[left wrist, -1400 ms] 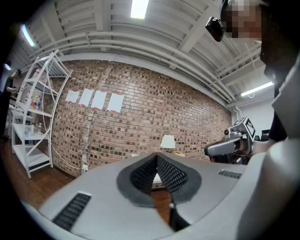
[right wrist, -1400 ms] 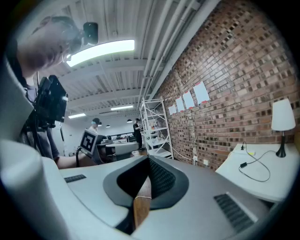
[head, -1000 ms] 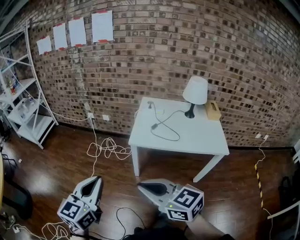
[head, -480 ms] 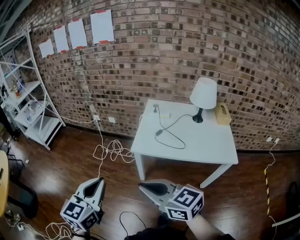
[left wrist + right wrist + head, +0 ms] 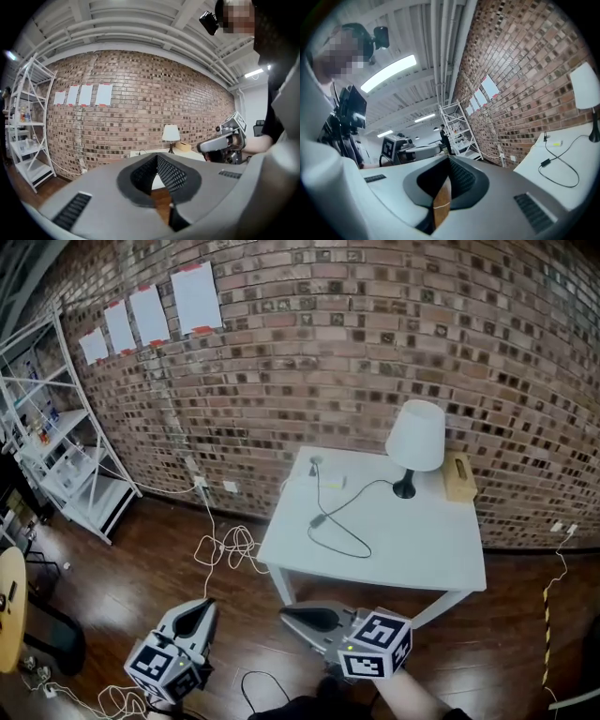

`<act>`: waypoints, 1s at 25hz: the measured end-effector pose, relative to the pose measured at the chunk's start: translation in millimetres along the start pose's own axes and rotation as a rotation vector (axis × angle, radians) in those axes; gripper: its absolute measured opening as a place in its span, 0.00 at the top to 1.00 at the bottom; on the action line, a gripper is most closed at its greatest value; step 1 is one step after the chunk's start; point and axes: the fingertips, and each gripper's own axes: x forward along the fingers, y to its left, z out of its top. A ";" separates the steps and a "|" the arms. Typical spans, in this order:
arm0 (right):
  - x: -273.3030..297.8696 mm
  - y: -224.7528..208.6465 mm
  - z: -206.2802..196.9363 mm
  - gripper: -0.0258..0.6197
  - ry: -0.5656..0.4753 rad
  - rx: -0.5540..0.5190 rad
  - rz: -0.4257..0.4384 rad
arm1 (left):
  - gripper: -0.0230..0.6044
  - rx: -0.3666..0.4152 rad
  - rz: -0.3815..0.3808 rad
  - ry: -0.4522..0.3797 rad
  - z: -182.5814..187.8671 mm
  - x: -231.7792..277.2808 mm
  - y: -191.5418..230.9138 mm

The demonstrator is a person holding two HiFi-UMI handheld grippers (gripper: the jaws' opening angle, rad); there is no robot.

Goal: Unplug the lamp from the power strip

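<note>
**Both grippers clenched and well short of the plug**

Head view: the lamp stood at the back right corner of the white worktop, just beside a tan box at the right edge. Its cord looped over the middle of the worktop and ran up to the back left corner, where a small dark end stood upright. I took that for the plug, but I could not make out a power strip there. My left gripper and right gripper were low over the wooden floor, both well apart from the worktop's front edge. Loose white cable lay on the floor off the worktop's left side.

Left gripper view: my jaws met at the tips with nothing between them, so this gripper was clenched and empty. The lamp showed small, beyond the jaws.

Right gripper view: these jaws were pressed together too, also empty, pointing along the brick wall rather than at the cord.

To do this step well, I judged I should come in at the back left corner and avoid the floor cable. I would then open one gripper, take the plug by its body rather than the cord, steady the socket with the other gripper, and pull straight out.
</note>
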 end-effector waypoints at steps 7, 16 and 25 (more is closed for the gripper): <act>-27.8 -54.4 21.1 0.96 -0.035 0.024 0.006 | 0.97 0.043 0.014 0.028 17.7 50.4 -12.6; -43.9 -91.7 17.0 0.96 -0.063 0.128 0.023 | 0.97 0.099 0.065 0.051 21.0 84.9 -8.4; -48.3 -108.5 25.7 0.96 -0.089 0.146 0.006 | 0.97 0.094 0.021 0.025 22.7 111.7 -8.7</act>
